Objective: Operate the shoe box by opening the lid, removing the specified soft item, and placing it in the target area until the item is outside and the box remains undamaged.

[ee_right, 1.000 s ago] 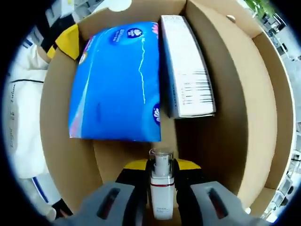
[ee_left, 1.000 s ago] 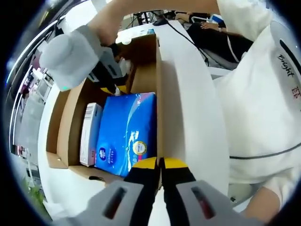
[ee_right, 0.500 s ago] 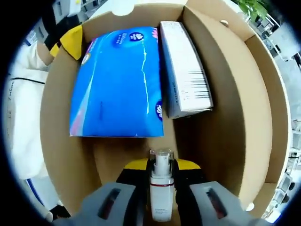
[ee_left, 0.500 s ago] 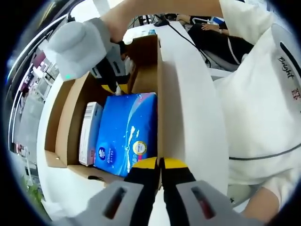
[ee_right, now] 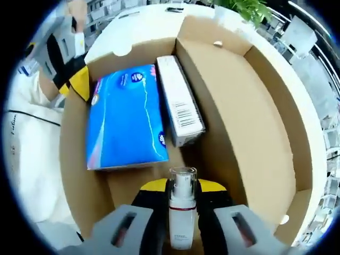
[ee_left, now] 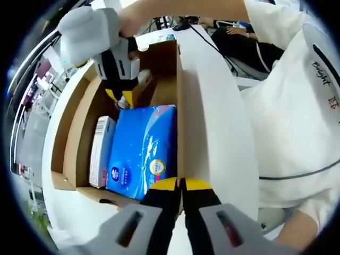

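My right gripper (ee_right: 182, 212), clamped on a pump bottle (ee_right: 182, 204), hangs above the open shoe box (ee_right: 255, 133); my left gripper (ee_left: 180, 187) pinches its wall. Next, the blue tissue pack (ee_right: 126, 117) ahead needs lifting out.

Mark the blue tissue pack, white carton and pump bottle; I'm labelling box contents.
blue tissue pack (ee_right: 126, 119), right gripper view, top face.
white carton (ee_right: 178, 101), right gripper view, upper side.
pump bottle (ee_right: 182, 212), right gripper view, white body.

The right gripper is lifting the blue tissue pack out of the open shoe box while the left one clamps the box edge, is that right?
Not quite. The right gripper holds a small white pump bottle, as the right gripper view shows; the blue tissue pack lies in the shoe box. The rest stands.
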